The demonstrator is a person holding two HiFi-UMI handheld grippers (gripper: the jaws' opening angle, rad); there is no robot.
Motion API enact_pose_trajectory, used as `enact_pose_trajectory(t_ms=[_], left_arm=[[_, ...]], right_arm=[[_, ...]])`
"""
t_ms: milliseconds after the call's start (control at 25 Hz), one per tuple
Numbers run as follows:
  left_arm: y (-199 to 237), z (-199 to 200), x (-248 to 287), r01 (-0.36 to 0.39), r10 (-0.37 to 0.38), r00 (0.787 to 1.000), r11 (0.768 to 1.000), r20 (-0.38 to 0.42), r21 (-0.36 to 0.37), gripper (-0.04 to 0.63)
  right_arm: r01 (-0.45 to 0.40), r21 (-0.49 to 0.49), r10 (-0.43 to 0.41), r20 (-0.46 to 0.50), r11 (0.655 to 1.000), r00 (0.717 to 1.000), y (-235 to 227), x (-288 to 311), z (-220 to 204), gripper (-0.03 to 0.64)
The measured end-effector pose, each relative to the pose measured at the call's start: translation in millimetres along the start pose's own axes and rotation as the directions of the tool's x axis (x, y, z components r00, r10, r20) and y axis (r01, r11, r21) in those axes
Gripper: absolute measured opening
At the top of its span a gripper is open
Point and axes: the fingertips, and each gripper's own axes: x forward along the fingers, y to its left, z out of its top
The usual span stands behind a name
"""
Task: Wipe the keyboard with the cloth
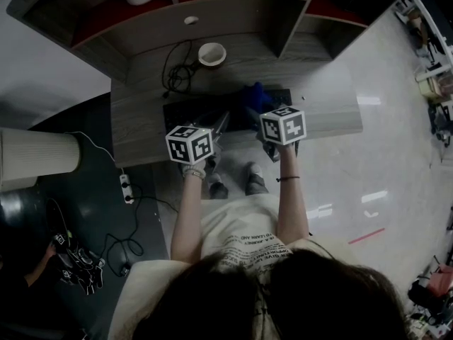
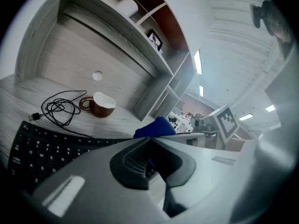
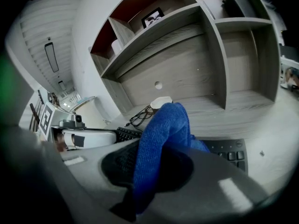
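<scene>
Head view: on the desk (image 1: 141, 129) at centre frame, the keyboard (image 1: 185, 110) lies along the front edge, the cloth (image 1: 255, 94) over its right part. Behind it, toward the top, a cable (image 1: 177, 73) sits left of a mug (image 1: 211, 53), beneath the shelves (image 1: 233, 13).

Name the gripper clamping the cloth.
The right gripper: a thick fold of the blue cloth is pinched between its jaws. The left gripper shows only a blue sliver in its gap.
</scene>
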Motion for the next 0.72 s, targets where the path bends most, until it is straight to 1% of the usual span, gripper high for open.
enact_pose_trajectory(t_ms=[240,720], left_arm=[[8.9,0.6,-8.6,-0.001,0.001,1.0,1.0,0.001,-0.002,0.003],[27.5,4.2,-26.6,-0.003,0.003,1.0,1.0,0.001,0.0,0.003]], right_arm=[[0.011,0.01,-0.011,0.003,1.0,1.0,5.3,5.1,-1.3,0.06],[0.004,0.009,-0.004,0.006,1.0,1.0,26.2,22.8,0.3,0.06]])
